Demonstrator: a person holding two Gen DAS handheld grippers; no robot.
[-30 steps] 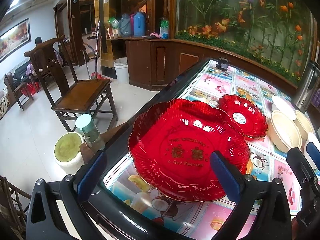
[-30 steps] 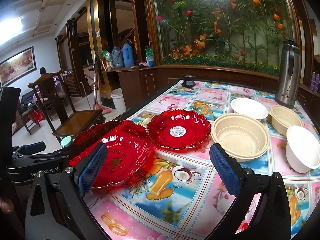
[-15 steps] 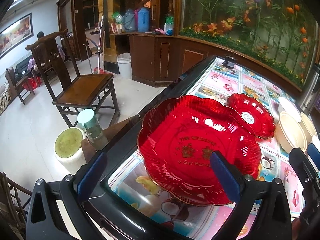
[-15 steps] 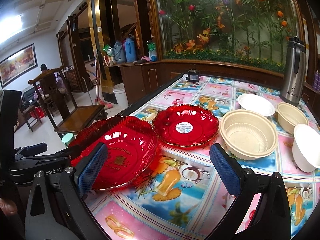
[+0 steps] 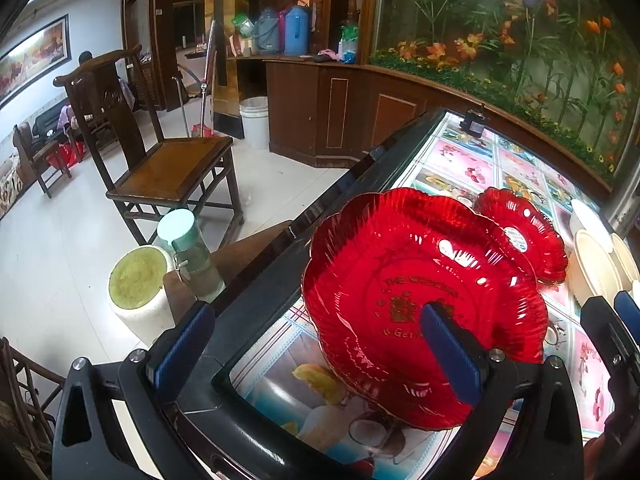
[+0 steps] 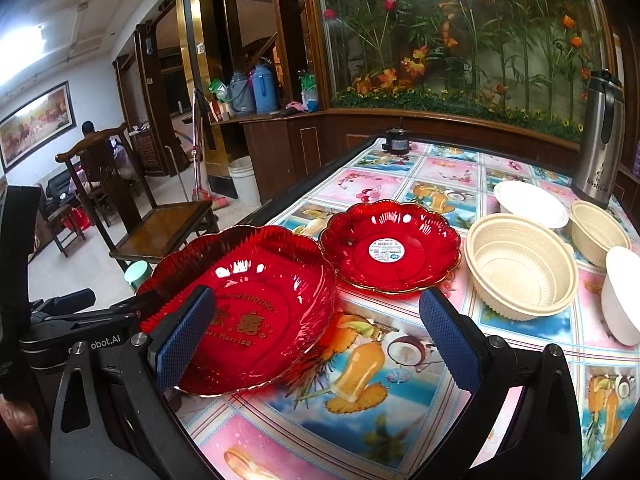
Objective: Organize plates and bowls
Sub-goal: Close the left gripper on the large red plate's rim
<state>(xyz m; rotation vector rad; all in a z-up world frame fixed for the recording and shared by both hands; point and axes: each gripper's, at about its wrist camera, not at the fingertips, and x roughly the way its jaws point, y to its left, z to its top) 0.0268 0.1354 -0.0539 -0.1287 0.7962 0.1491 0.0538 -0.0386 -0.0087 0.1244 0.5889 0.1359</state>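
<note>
A large red scalloped plate (image 5: 424,300) with gold lettering sits at the table's near left edge; it also shows in the right wrist view (image 6: 248,312). A smaller red plate (image 6: 390,246) with a round sticker lies just behind it. My left gripper (image 5: 316,352) is open, its right finger over the large plate, its left finger past the table edge. My right gripper (image 6: 316,340) is open and empty above the table, its left finger over the large plate. A cream ribbed bowl (image 6: 520,268), another cream bowl (image 6: 598,232) and two white bowls (image 6: 530,202) stand at the right.
The table (image 6: 400,420) has a colourful fruit-print cloth. A steel thermos (image 6: 600,136) stands at the back right, a small black object (image 6: 396,142) at the far edge. Left of the table are a wooden chair (image 5: 168,168), a bottle (image 5: 188,256) and a stool (image 5: 140,292).
My left gripper has moved left and toward the plate, so the large plate sits further right in its view. The right gripper has shifted slightly forward. Both stay open.
</note>
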